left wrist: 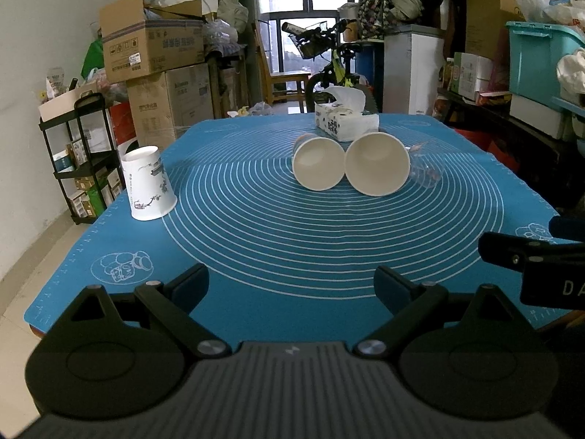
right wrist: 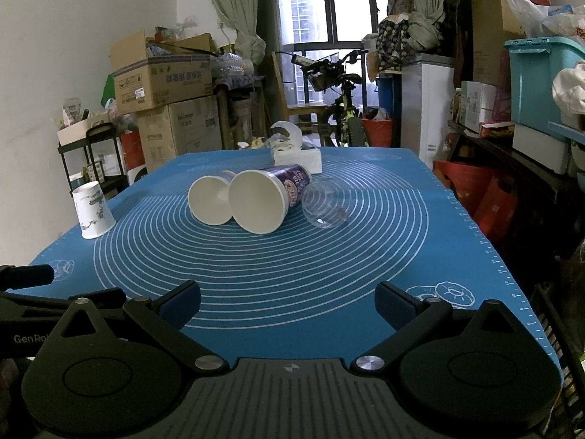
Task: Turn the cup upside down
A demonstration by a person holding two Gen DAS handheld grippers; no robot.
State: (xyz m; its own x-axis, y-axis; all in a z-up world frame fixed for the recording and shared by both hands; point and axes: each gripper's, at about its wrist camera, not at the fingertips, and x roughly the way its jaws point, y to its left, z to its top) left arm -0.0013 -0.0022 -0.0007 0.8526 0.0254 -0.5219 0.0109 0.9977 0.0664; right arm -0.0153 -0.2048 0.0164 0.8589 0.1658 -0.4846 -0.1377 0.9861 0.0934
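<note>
Two paper cups lie on their sides mid-mat, mouths toward me: a smaller white one (left wrist: 319,162) (right wrist: 210,200) and a larger one with a purple print (left wrist: 377,164) (right wrist: 261,200). A clear plastic cup (left wrist: 426,175) (right wrist: 326,204) lies on its side to their right. A white cup with a painted branch (left wrist: 148,183) (right wrist: 92,209) stands upside down at the mat's left edge. My left gripper (left wrist: 291,285) and right gripper (right wrist: 289,301) are both open and empty, low over the near part of the mat, well short of the cups.
A blue silicone mat (left wrist: 278,241) (right wrist: 292,256) covers the table. A tissue pack (left wrist: 345,120) (right wrist: 297,155) lies behind the cups. The right gripper's body (left wrist: 541,267) shows at the left view's right edge. Boxes, a rack, a bicycle and shelves surround the table.
</note>
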